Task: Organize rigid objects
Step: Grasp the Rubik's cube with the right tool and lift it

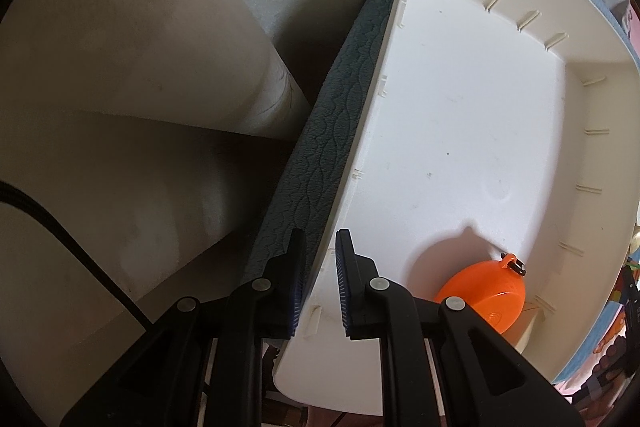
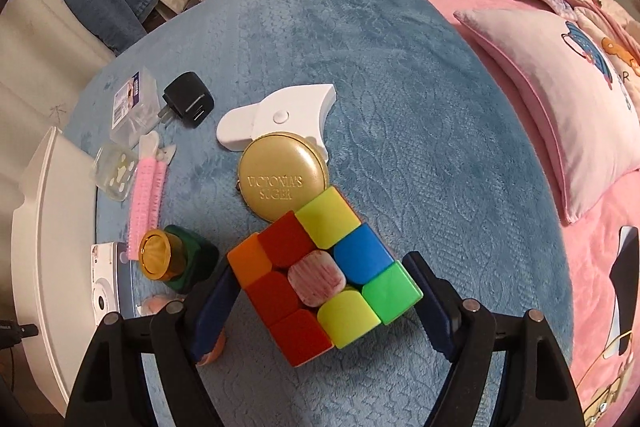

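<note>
Cube (image 2: 324, 279) sits right between my right gripper (image 2: 324, 307) jaws, which stand wide and not quite pressing yet. It's stiff, light, slick plastic, so I'd squeeze flat opposite faces. Left gripper (image 1: 320, 283) is clamped on the white bin (image 1: 360, 163) wall.

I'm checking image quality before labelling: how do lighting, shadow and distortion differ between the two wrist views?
Left wrist view: the white bin is bright and nearly washed out, the orange disc casts a soft shadow, and the area left of the bin is dim. Right wrist view: even light, sharp puzzle cube, blue blanket bowed by the fisheye, dark corners.
</note>
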Tool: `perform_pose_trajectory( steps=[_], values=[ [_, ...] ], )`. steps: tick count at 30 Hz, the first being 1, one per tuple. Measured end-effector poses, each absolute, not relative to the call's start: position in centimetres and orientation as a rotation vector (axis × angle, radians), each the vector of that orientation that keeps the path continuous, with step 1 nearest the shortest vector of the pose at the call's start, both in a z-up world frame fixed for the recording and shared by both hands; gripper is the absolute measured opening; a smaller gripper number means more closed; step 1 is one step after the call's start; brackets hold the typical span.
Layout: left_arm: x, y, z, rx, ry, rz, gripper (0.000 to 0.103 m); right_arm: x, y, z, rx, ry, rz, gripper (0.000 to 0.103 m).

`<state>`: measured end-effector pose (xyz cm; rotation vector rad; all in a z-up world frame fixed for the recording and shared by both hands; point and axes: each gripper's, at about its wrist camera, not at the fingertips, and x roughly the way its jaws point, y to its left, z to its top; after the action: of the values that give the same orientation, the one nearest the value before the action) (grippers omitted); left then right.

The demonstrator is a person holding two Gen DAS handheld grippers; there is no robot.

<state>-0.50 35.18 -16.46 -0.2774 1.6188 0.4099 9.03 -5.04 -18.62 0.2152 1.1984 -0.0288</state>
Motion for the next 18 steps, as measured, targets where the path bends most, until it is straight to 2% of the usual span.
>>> perform_pose_trajectory(
  steps=[18],
  values=[
    [-0.6,35.5,-16.5,-0.25,1.641,0.284,0.014,5.0,-3.0,-16.2,0.312,1.166,-0.053,0.078]
  ],
)
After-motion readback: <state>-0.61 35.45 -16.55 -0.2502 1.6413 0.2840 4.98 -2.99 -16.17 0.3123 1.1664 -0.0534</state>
